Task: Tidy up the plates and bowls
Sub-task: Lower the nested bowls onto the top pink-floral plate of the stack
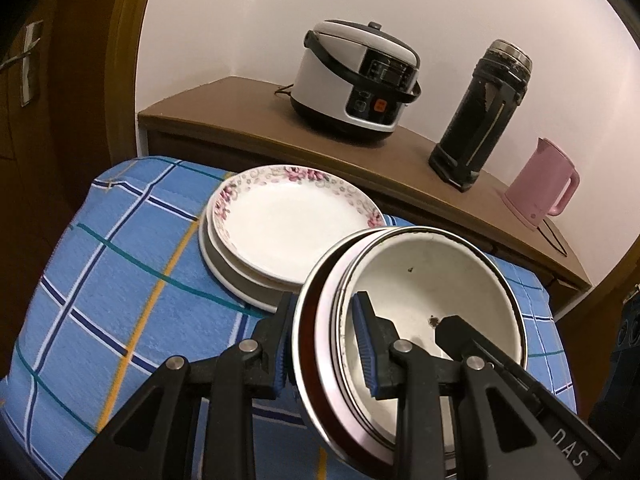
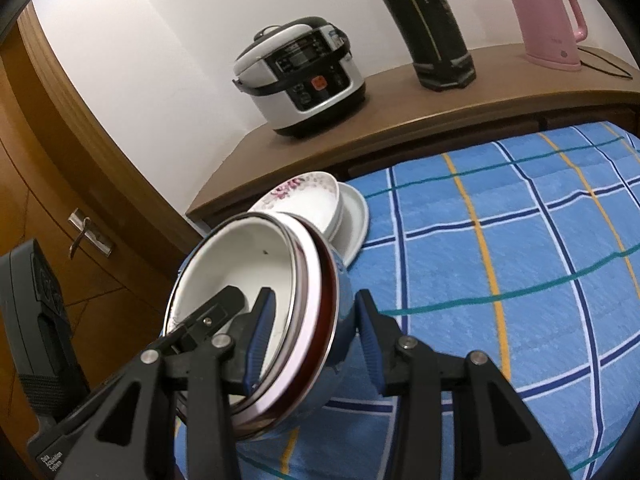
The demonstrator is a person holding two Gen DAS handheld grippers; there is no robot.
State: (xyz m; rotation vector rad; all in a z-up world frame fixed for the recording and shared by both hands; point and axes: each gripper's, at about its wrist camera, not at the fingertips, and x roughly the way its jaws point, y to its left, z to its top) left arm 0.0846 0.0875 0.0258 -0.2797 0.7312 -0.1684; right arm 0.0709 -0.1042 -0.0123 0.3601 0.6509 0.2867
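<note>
The nested bowls [image 1: 424, 320] hang tilted above the blue checked table [image 1: 120, 280], just beside the stacked plates [image 1: 288, 232], with the left tongs [image 1: 326, 344] and right tongs [image 2: 316, 344] each clamped over opposite rims.

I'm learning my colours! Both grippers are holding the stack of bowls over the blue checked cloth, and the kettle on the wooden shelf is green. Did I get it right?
Almost. The kettle is pink, not green; the right wrist view shows it clearly on the wooden shelf. The rest holds: the left gripper and right gripper both hold the stack of bowls over the blue checked cloth.
</note>
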